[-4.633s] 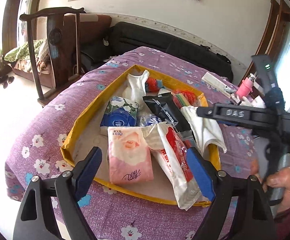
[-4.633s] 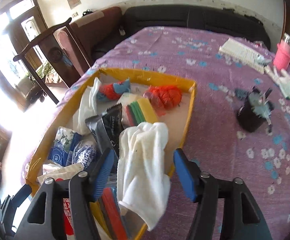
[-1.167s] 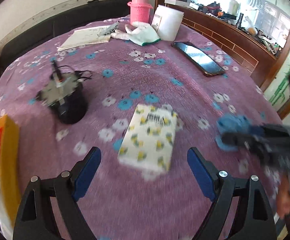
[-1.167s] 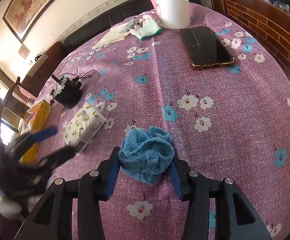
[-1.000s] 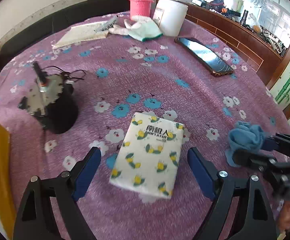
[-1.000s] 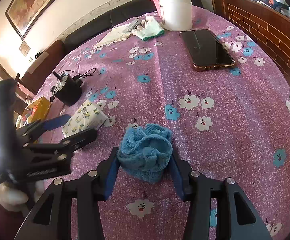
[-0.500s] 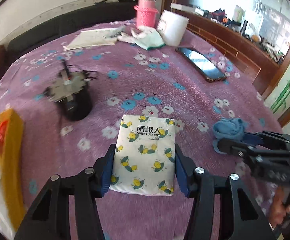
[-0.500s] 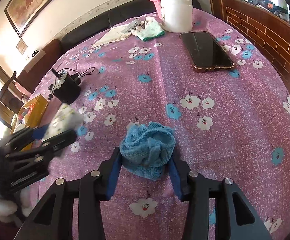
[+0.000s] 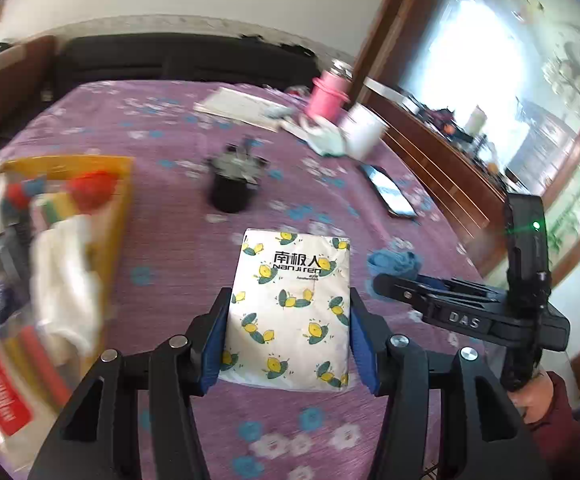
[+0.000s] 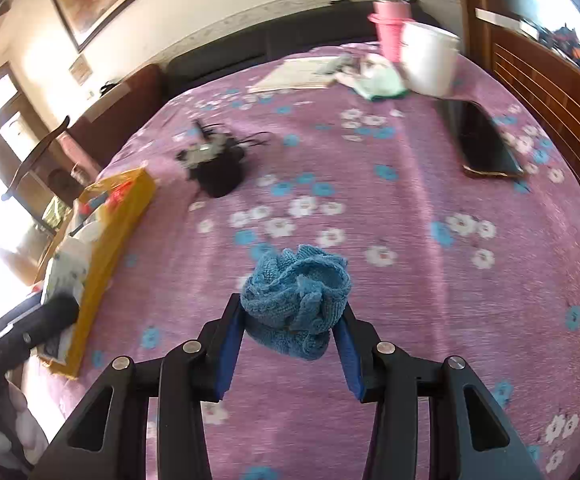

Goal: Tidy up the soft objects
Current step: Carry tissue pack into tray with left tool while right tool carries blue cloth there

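My left gripper (image 9: 290, 320) is shut on a white tissue pack (image 9: 292, 304) printed with lemons and holds it above the purple tablecloth. My right gripper (image 10: 292, 332) is shut on a crumpled blue knitted cloth (image 10: 296, 300), lifted off the cloth-covered table; it also shows in the left wrist view (image 9: 396, 264), beside the tissue pack. The yellow tray (image 9: 124, 200) of soft items lies to the left in the left wrist view and at the left edge in the right wrist view (image 10: 118, 224).
A black pot with cables (image 9: 232, 186) stands beyond the tissue pack. A phone (image 10: 486, 144) lies at the right. A white tub (image 10: 430, 58), pink bottle (image 10: 388, 34), papers and a green cloth sit at the far end. A wooden rail runs along the right.
Both grippers have lifted their loads and swung left toward the yellow tray. The tray has come into view on the left; the black pot is now farther ahead.
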The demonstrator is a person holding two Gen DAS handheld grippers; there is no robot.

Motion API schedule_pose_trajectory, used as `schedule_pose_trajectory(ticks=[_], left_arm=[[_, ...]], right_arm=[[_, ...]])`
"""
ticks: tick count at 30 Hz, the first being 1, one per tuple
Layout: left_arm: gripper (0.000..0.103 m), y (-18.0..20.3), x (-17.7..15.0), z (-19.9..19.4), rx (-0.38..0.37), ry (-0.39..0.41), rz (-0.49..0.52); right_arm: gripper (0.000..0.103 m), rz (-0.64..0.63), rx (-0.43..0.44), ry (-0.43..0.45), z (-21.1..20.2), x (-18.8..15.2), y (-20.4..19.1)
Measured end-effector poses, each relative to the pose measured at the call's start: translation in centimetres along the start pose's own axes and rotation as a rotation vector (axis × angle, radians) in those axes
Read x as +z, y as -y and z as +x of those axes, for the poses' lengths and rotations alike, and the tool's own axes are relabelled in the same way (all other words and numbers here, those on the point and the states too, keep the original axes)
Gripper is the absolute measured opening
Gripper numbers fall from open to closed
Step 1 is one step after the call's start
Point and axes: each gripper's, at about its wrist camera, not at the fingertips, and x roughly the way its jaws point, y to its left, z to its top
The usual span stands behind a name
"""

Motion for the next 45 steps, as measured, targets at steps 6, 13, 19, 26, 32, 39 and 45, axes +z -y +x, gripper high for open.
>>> schedule_pose_trajectory(ticks=[6, 13, 19, 26, 32, 39, 45], left_arm=[[0.053, -5.4, -0.9, -3.4, 0.076, 0.054, -0.128], [0.053, -12.3, -1.6, -8.1, 0.208, 0.139, -0.289], [0.053, -16.0, -2.4, -10.0, 0.255, 0.167, -0.375], [0.053, -18.8, -3.5, -10.7, 0.321, 0.173, -0.401], [0.053, -20.7, -4.1, -11.8, 0.392, 0.203, -0.406], [0.053, -22.6, -4.2, -12.3, 0.474, 0.21, -0.384], [0.053, -24.4, -4.6, -11.9, 0.45, 0.188, -0.396]], right_arm=[[0.047, -0.062, 0.037, -0.012, 0.3, -0.4, -3.6], [0.047, -0.121, 0.063, -0.033, 1.0, -0.5, -6.8], [0.047, -0.177, 0.09, -0.06, 2.2, -0.1, -9.8], [0.047, -0.246, 0.104, -0.077, 3.5, 0.4, -14.0], [0.048, -0.287, 0.102, -0.078, 5.0, 2.0, -17.5], [0.048, -0.341, 0.091, -0.063, 7.1, 4.7, -22.1], [0.048, -0.39, 0.049, -0.059, 9.6, 6.9, -25.6]])
